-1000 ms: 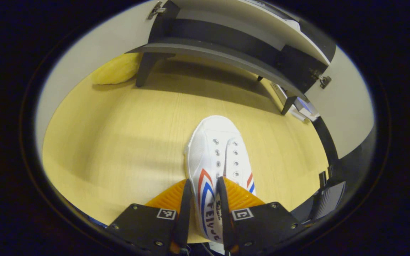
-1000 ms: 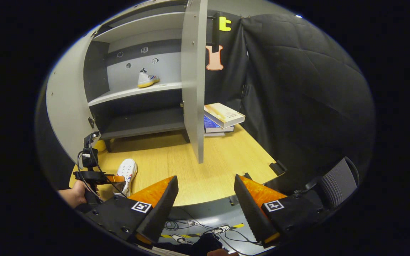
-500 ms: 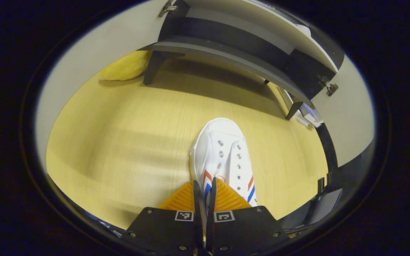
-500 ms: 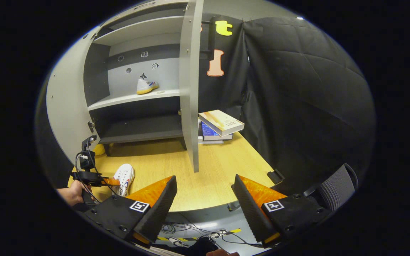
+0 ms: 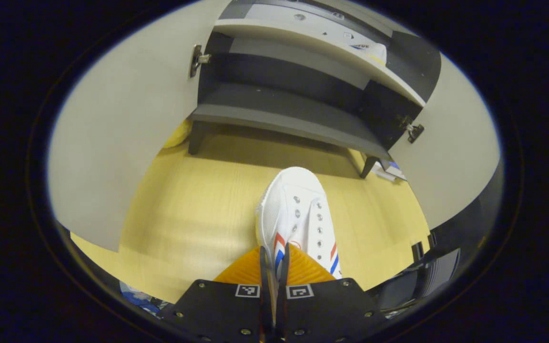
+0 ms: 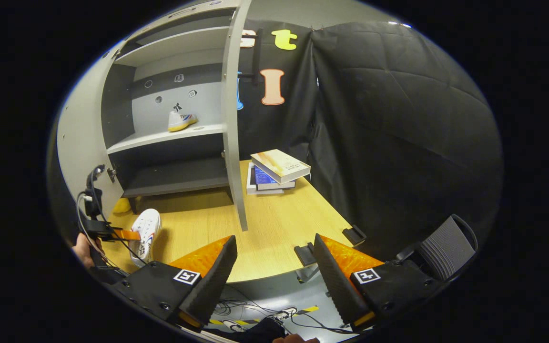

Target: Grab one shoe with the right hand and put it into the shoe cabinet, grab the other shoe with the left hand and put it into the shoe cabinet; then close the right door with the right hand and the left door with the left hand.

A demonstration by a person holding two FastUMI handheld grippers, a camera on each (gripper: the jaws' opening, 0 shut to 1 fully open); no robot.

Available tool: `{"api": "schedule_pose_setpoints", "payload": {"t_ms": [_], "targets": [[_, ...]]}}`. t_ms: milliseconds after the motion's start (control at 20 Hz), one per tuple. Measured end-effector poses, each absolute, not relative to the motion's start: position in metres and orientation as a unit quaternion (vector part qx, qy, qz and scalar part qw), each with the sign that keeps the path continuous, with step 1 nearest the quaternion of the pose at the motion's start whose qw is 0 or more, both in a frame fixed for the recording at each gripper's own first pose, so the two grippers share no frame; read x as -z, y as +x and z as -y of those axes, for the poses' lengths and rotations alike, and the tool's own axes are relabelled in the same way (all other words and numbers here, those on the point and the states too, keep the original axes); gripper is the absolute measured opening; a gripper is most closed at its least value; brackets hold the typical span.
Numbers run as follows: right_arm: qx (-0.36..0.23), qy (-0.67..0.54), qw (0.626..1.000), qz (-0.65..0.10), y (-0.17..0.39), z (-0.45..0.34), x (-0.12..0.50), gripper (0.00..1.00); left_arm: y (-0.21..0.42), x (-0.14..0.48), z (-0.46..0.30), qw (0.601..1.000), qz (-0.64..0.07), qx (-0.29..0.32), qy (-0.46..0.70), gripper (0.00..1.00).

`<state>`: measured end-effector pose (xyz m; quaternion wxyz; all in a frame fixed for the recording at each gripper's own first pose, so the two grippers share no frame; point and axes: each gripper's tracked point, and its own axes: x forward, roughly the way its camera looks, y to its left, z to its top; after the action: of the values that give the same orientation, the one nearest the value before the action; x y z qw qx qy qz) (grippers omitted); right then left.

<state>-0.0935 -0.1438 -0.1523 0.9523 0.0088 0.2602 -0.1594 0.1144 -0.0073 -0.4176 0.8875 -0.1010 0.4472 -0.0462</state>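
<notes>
- White canvas makes up the shoe [image 5: 298, 214], with metal eyelets in two rows, no laces, and red and blue stripes on each side near the heel; its rounded toe points toward the shoe cabinet [image 5: 298, 102].
- In the left gripper view the left gripper [image 5: 274, 267] is pinched almost closed, both ridged fingers pressing a thin edge of the shoe's upper by the heel opening.
- The right gripper view shows that shoe [image 6: 145, 233] hanging from the left gripper [image 6: 129, 235] in front of the cabinet's low shelf, with the person's hand [image 6: 83, 247] on the handle and cables trailing from it.
- Smooth, pale wood-grain table [image 5: 193, 209] lies beneath the shoe.
- The cabinet [image 6: 169, 119] is flat grey panels with darker shelves and short dark legs; both doors stand open, the right door [image 6: 231, 114] edge-on, the left door [image 5: 122, 133] a broad matte slab with a metal hinge.
- A second shoe [image 6: 181, 120], white with a yellowish sole, sits on the pale middle shelf.
- The right gripper [image 6: 274, 276] is spread wide and holds nothing, its serrated pads facing each other above the table's front edge.
- Two stacked books [image 6: 274, 169] lie beside the right door, near the quilted black cloth wall [image 6: 389, 133].
</notes>
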Motion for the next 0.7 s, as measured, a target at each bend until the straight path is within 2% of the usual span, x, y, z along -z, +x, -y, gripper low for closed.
{"api": "schedule_pose_setpoints", "payload": {"t_ms": [50, 250, 400, 500, 650, 700], "targets": [[0.16, 0.01, 0.952, -0.26, -0.094, 0.144, 0.154, 1.0, 0.116, 0.413, 0.009, 0.892, -0.438, 0.047, -0.099, 0.05], [0.154, 0.004, 0.959, -0.237, -0.084, 0.147, 0.144, 1.0, 0.134, 0.37, 0.009, 0.914, -0.392, 0.054, -0.09, 0.05], [0.164, 0.014, 0.966, -0.199, -0.072, 0.157, 0.128, 0.97, 0.164, 0.322, 0.014, 0.929, -0.349, 0.057, -0.11, 0.05], [0.17, 0.019, 0.967, -0.188, -0.062, 0.17, 0.124, 1.0, 0.184, 0.294, 0.012, 0.938, -0.321, 0.058, -0.116, 0.05], [0.183, 0.015, 0.967, -0.177, -0.044, 0.197, 0.121, 1.0, 0.216, 0.262, 0.003, 0.953, -0.28, 0.054, -0.106, 0.02], [0.186, 0.018, 0.967, -0.173, -0.041, 0.205, 0.119, 0.97, 0.224, 0.262, 0.002, 0.957, -0.269, 0.051, -0.1, 0.05]]}}
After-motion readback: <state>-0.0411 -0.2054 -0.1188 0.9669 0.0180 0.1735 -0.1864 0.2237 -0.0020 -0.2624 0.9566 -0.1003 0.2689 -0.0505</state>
